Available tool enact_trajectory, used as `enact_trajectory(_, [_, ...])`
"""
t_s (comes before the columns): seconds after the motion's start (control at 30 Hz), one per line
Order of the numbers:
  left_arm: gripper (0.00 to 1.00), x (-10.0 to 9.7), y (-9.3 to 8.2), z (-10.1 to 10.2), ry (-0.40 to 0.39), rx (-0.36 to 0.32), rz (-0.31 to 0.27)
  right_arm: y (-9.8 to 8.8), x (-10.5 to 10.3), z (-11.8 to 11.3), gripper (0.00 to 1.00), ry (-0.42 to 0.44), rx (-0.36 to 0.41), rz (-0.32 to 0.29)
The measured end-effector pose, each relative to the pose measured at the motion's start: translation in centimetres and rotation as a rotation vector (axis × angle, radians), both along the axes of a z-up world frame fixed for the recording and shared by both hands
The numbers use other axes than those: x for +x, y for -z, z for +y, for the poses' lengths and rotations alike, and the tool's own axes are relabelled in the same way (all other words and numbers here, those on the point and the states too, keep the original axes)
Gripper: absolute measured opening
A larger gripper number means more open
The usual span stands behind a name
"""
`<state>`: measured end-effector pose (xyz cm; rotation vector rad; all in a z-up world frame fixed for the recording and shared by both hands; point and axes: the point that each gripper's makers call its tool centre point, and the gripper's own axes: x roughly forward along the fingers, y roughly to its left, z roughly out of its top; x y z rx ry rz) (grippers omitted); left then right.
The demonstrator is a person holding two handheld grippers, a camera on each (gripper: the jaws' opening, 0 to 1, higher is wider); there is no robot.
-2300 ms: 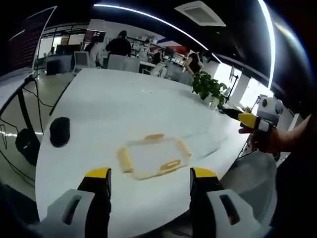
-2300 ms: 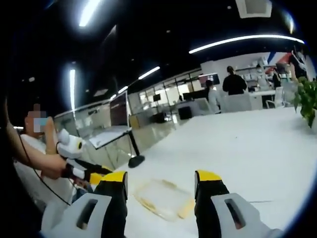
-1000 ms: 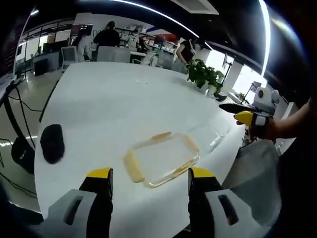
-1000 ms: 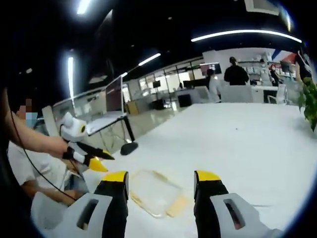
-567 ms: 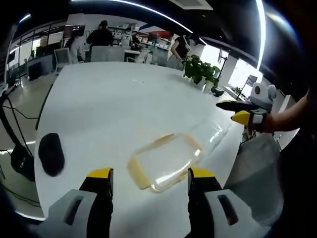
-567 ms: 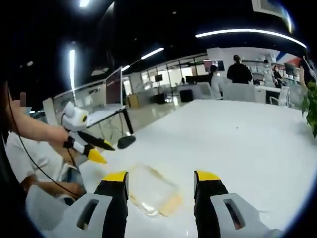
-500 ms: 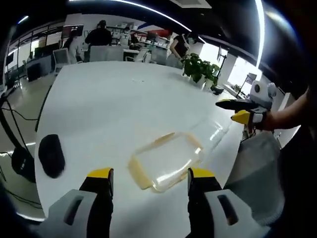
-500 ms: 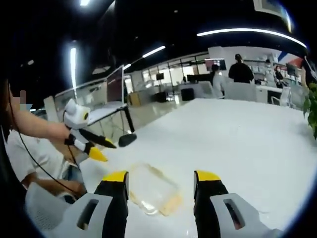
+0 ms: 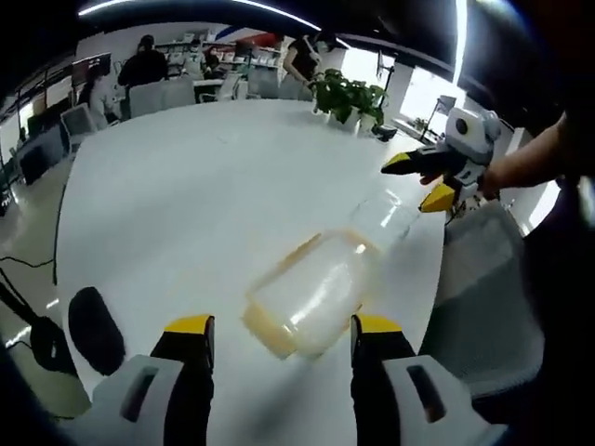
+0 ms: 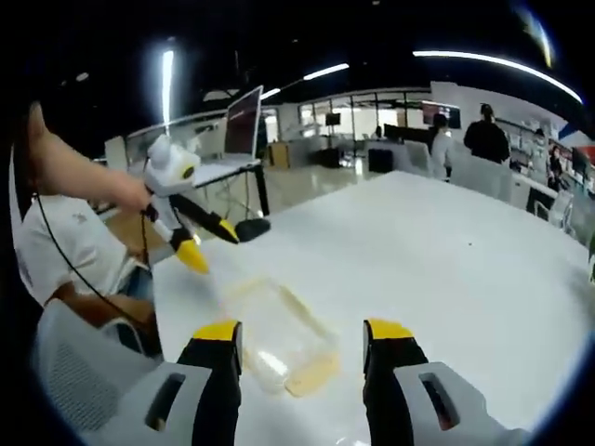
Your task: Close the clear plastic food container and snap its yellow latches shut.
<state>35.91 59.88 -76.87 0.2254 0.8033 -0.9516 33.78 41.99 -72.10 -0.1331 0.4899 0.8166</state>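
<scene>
On the white round office table [image 9: 186, 195] I see the clear plastic yellow-latched food container [image 9: 311, 297] lower centre; my left gripper [image 9: 279, 336] and right gripper [image 10: 299, 344] hover with jaws wide, holding nothing.

You are working at a long white table [image 9: 204, 195] in an open office. Ceiling light strips [image 10: 483, 60] are glowing overhead. A potted plant [image 9: 346, 93] is standing at the far end, where people are sitting by desks and chairs [image 9: 163, 93].
</scene>
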Motion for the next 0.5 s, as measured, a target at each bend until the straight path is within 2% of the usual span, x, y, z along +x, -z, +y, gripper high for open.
enact_trajectory(0.2, [0.59,0.2,0.2,-0.3,0.023,0.007,0.021,0.3,0.1,0.0,0.51,-0.02,-0.02,0.002])
enact_trajectory(0.3, [0.59,-0.3,0.7,-0.5,0.078,0.038,0.033,0.7,-0.1,0.3,0.51,-0.055,-0.046,0.008])
enact_trajectory(0.5, [0.59,-0.2,1.3,-0.3,0.138,0.083,0.036,1.2,-0.4,0.6,0.51,-0.096,-0.071,0.021])
